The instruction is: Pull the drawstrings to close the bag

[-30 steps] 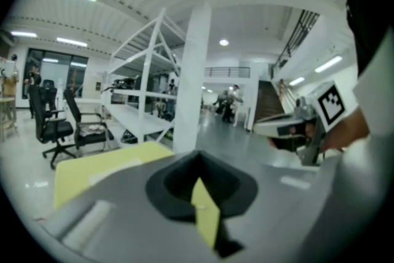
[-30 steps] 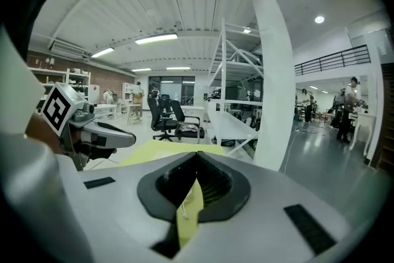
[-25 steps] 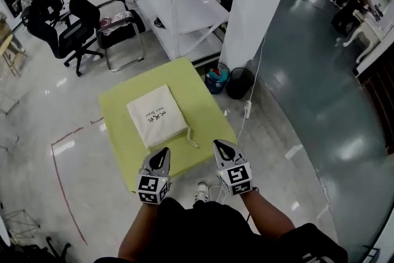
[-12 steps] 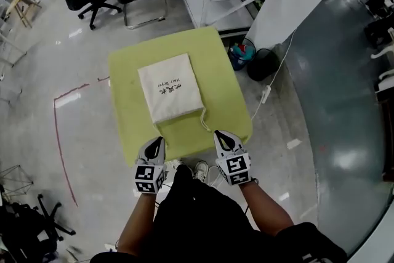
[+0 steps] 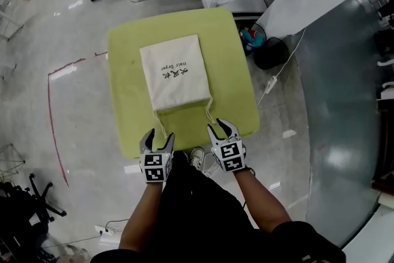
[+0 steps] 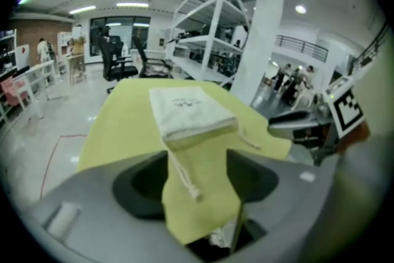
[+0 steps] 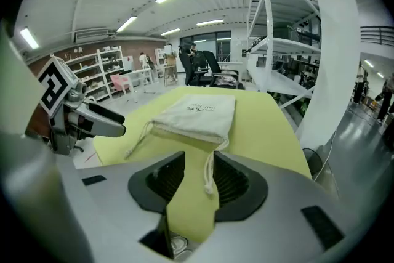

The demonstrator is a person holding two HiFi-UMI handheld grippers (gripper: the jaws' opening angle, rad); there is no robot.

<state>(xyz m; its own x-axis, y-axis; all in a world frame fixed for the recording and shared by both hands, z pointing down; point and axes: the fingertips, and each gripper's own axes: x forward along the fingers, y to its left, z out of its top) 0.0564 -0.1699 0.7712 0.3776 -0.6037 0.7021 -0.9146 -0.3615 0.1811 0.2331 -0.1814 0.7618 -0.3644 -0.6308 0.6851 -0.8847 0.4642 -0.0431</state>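
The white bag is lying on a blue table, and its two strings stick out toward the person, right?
Not blue: the head view shows the table is yellow-green. The rest holds: the white bag lies on it, and its two drawstrings stick out toward the person.

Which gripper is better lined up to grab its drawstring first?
Right, narrowly: the right gripper, jaws just opened, straddles the right drawstring near its knotted end, beside one pad. The left gripper, also just opened, frames the left drawstring with a wider gap.
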